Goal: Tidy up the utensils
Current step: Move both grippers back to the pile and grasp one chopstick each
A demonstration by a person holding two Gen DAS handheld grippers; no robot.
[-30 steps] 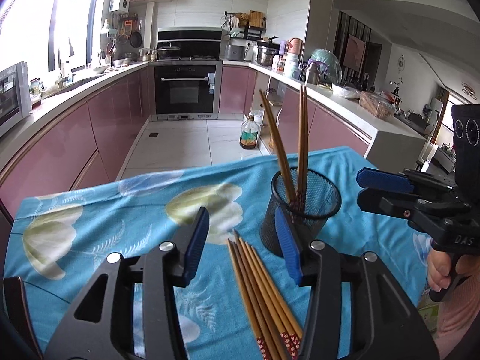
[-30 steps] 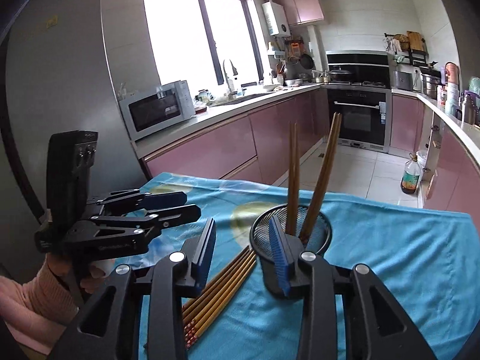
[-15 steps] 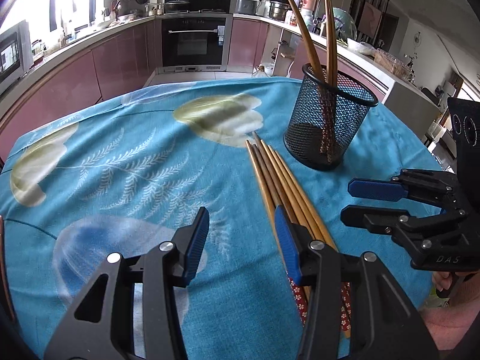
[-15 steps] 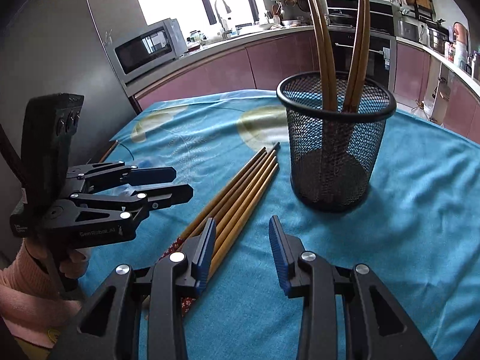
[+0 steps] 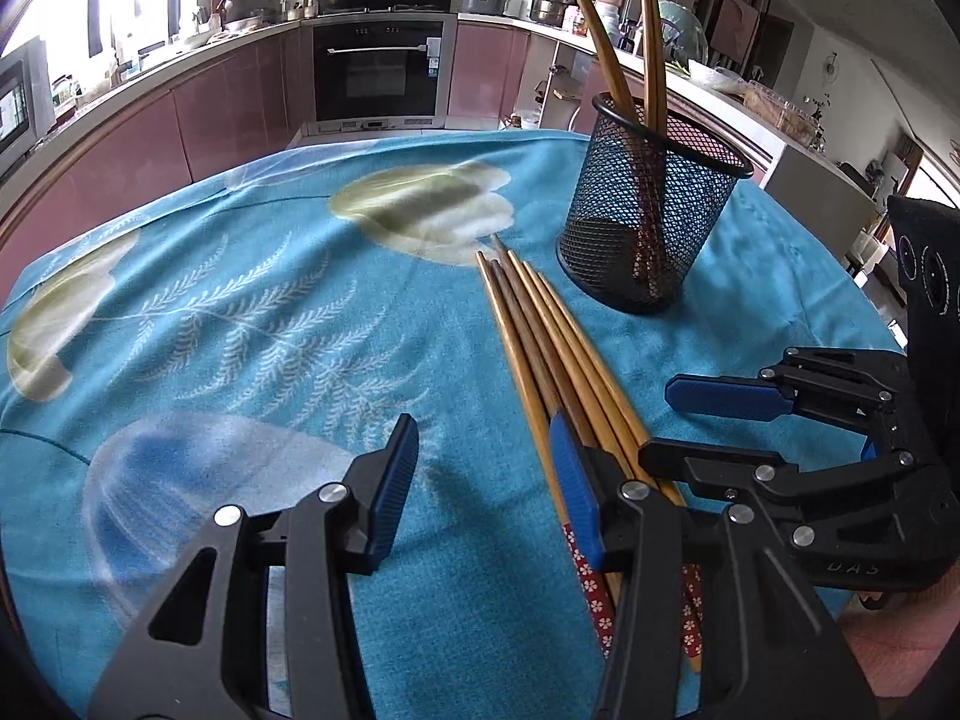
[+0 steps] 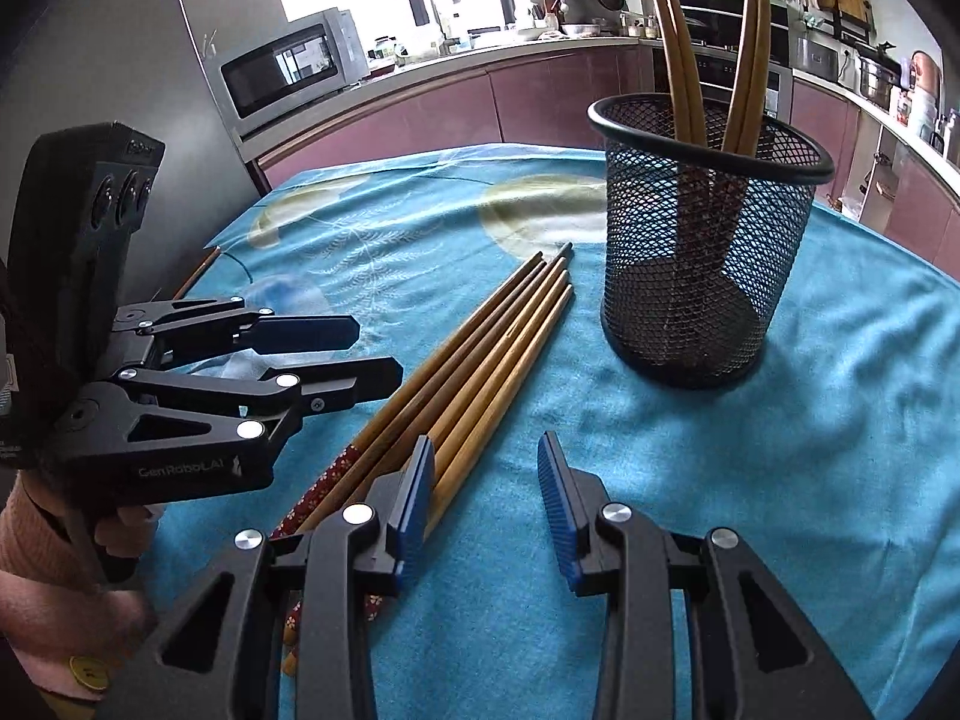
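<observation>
Several wooden chopsticks (image 5: 558, 354) (image 6: 480, 360) lie side by side on the blue cloth, their red patterned ends toward me. A black mesh cup (image 5: 651, 210) (image 6: 708, 234) stands upright just beyond their tips, with several chopsticks leaning inside. My left gripper (image 5: 483, 480) hovers low and open, empty; its right finger sits over the left edge of the bundle. My right gripper (image 6: 486, 492) is open and empty too, with its left finger over the bundle's right side. Each gripper shows in the other's view: the right gripper (image 5: 714, 420), the left gripper (image 6: 360, 354).
A floral blue tablecloth (image 5: 270, 312) covers the table. Behind it run pink kitchen cabinets, an oven (image 5: 378, 69) and a microwave (image 6: 288, 69). A hand in a pink sleeve (image 6: 36, 540) holds the left gripper.
Both grippers have come down and tilted toward the table, closing in on the lying chopsticks from either side. Their jaws kept the same gap. Cup and chopsticks stayed put.
</observation>
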